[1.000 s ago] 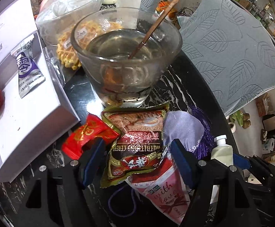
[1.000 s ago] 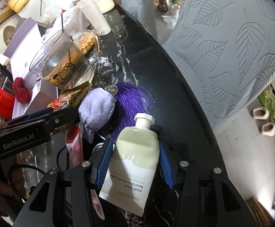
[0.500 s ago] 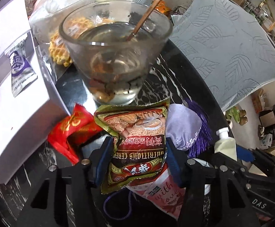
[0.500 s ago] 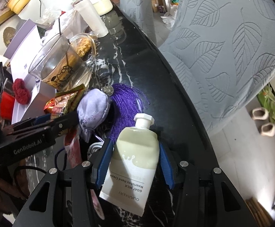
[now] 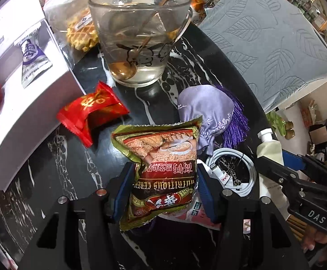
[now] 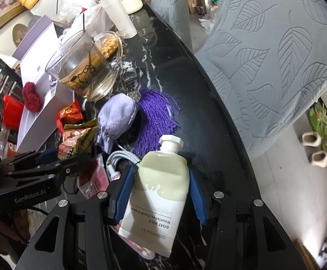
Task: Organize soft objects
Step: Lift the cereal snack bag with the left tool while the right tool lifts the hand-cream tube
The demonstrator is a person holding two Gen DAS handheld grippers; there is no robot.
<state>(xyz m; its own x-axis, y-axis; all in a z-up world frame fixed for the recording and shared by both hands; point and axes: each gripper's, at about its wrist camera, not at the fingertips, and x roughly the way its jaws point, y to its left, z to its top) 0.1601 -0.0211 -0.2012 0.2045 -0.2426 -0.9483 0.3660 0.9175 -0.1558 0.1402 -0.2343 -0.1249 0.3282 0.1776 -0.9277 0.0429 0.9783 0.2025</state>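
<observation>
The cereal sachet (image 5: 163, 175) is sitting lengthwise between the blue pads of the left gripper (image 5: 163, 193), which is closing firmly on its lower half while its top edge is pointing forward toward the glass cup (image 5: 138, 33). The hand cream tube (image 6: 161, 193) is lying likewise along the fingers of the right gripper (image 6: 161, 195), cap forward, pinched at both flanks. The white box (image 5: 17, 103) is lying to the left, nearer the left gripper, so the sachet is probably travelling there first.
</observation>
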